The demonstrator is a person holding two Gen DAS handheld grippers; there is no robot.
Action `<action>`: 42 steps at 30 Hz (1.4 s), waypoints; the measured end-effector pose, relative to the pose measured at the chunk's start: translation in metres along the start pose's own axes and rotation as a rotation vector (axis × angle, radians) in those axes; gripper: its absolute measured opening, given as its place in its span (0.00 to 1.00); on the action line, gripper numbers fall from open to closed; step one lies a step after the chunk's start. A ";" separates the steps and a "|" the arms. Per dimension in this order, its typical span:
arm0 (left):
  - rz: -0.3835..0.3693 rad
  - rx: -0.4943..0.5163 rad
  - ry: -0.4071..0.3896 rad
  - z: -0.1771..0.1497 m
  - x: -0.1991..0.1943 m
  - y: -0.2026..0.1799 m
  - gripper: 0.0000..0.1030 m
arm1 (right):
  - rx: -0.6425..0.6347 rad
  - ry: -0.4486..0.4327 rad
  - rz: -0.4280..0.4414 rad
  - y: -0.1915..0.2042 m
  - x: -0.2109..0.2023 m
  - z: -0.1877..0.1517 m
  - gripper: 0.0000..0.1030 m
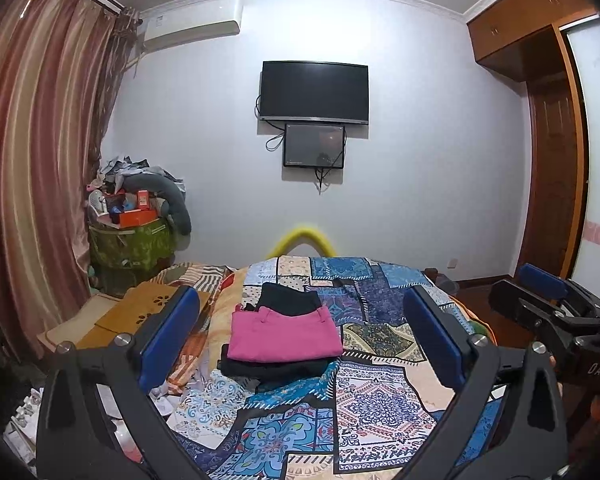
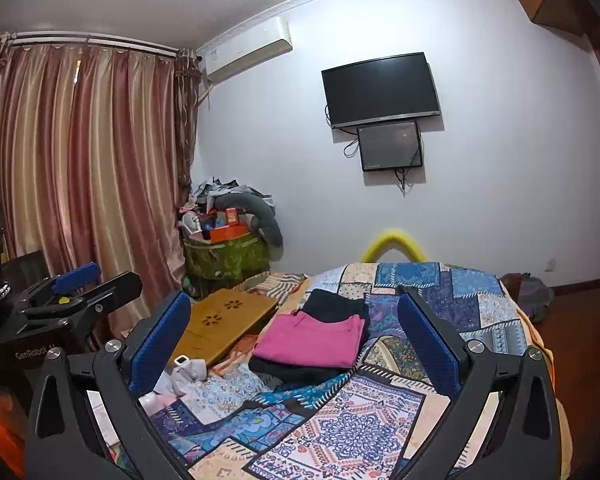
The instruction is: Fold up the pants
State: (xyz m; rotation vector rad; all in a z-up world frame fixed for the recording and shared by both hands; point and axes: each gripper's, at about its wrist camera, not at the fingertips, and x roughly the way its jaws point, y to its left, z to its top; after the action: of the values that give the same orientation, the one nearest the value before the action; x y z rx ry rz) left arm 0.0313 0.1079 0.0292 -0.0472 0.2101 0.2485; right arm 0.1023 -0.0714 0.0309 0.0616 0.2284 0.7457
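Note:
Folded pink pants [image 1: 285, 334] lie on top of folded dark pants [image 1: 276, 368] on the patchwork bed cover [image 1: 380, 400]. More dark fabric [image 1: 288, 298] lies just behind the pink pants. The stack also shows in the right wrist view [image 2: 310, 340]. My left gripper [image 1: 300, 324] is open and empty, held above the bed in front of the stack. My right gripper [image 2: 294, 328] is open and empty too, to the right of the left one; it shows at the right edge of the left wrist view [image 1: 540, 300].
A wooden lap table [image 2: 224, 322] lies left of the bed. A green bin piled with clutter [image 2: 226, 256] stands in the corner by the curtains [image 2: 80, 180]. A TV [image 2: 382, 90] hangs on the far wall. Loose cloth and papers [image 2: 180, 376] lie left of the bed cover.

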 end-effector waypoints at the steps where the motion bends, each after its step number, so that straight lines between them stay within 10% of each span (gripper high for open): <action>1: 0.000 0.001 0.001 0.000 0.000 0.000 1.00 | 0.000 0.001 0.000 0.000 0.001 -0.001 1.00; 42: -0.047 0.007 0.016 -0.001 0.006 -0.002 1.00 | 0.001 0.000 -0.004 -0.004 -0.001 0.001 1.00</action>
State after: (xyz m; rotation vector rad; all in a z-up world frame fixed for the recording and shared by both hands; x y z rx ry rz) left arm 0.0371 0.1073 0.0268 -0.0475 0.2260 0.2005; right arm 0.1049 -0.0749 0.0313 0.0618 0.2291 0.7414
